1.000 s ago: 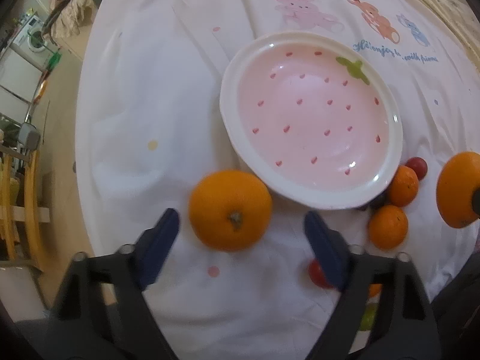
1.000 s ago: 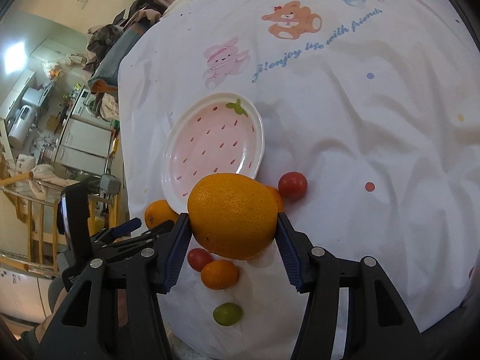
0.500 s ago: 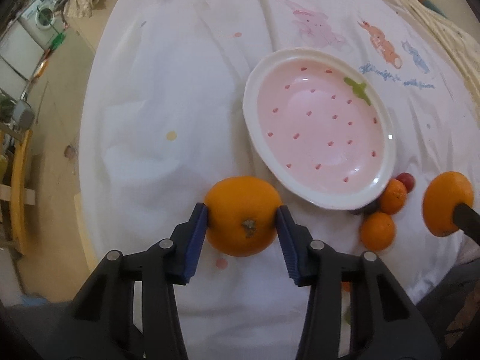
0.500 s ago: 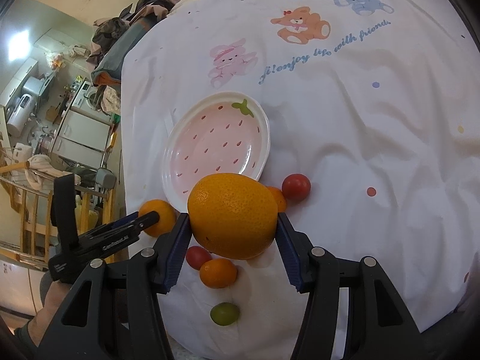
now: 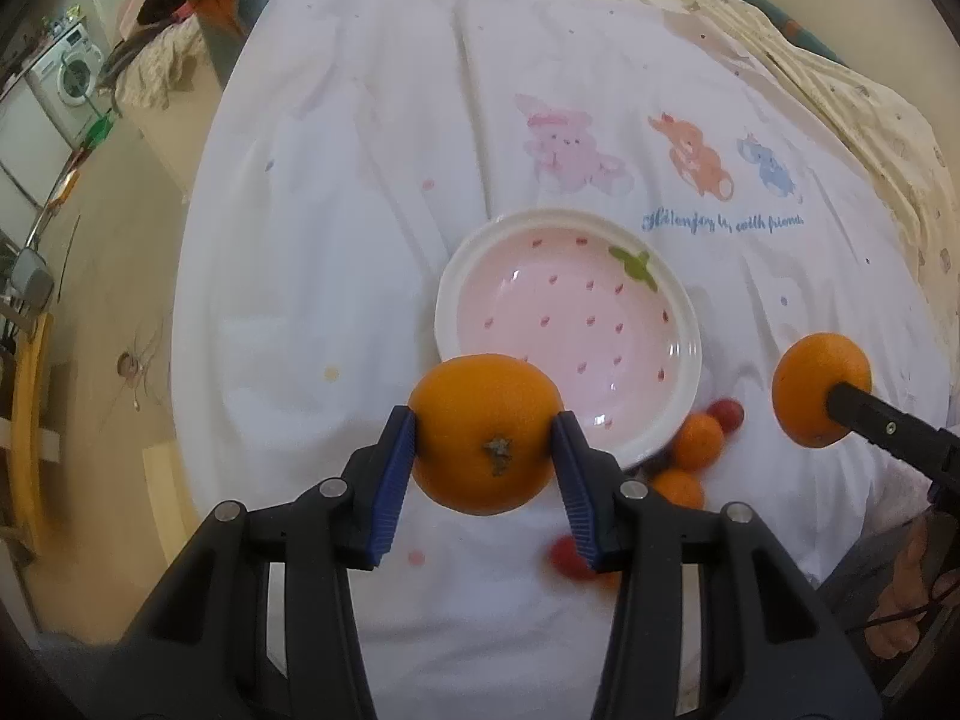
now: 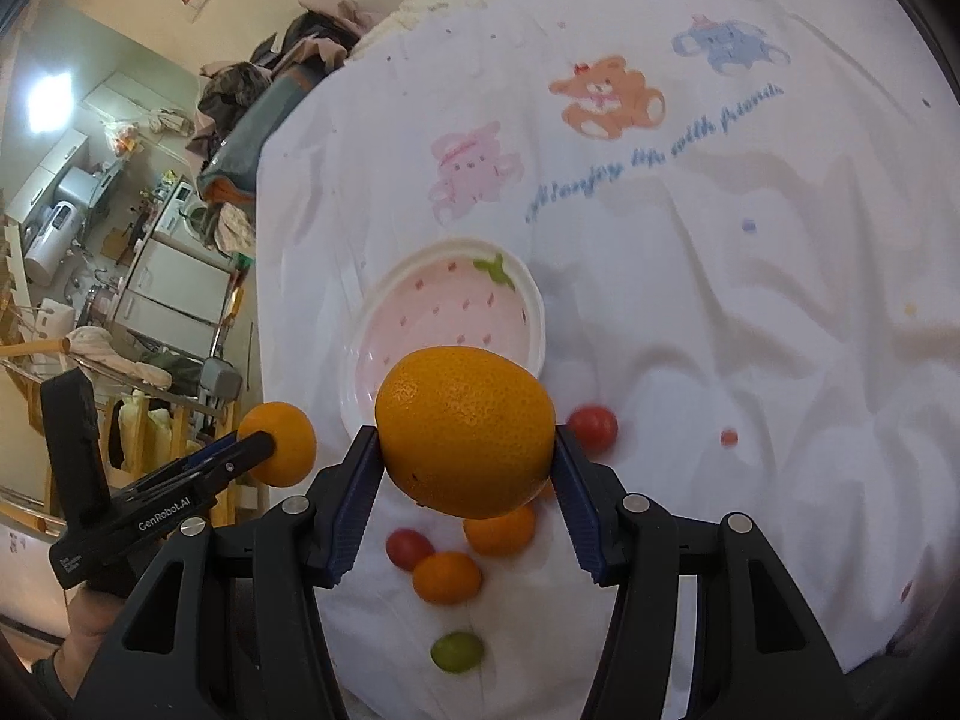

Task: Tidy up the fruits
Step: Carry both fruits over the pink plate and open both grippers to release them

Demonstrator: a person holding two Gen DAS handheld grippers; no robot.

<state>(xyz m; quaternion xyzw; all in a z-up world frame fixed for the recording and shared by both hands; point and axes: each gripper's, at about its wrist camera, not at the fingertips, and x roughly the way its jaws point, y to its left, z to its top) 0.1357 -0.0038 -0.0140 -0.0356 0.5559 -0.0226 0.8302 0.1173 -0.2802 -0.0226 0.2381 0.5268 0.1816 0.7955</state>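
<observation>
Left wrist view: your left claw [image 5: 485, 461] is closed on a large orange [image 5: 487, 432], stem end facing the camera, raised above the white cloth [image 5: 336, 228]. Just beyond it sits the strawberry plate [image 5: 678, 372], its near rim hidden behind the fruit. To the right, your right claw [image 6: 465, 483] grips a second orange [image 6: 465, 431], also lifted. Under that claw two small oranges [image 6: 447, 576] lie on the cloth, one half covered by the held fruit; two cherry tomatoes [image 6: 593, 427] and a green grape [image 6: 457, 651] lie near, all blurred. The surface under the cloth is not visible.
</observation>
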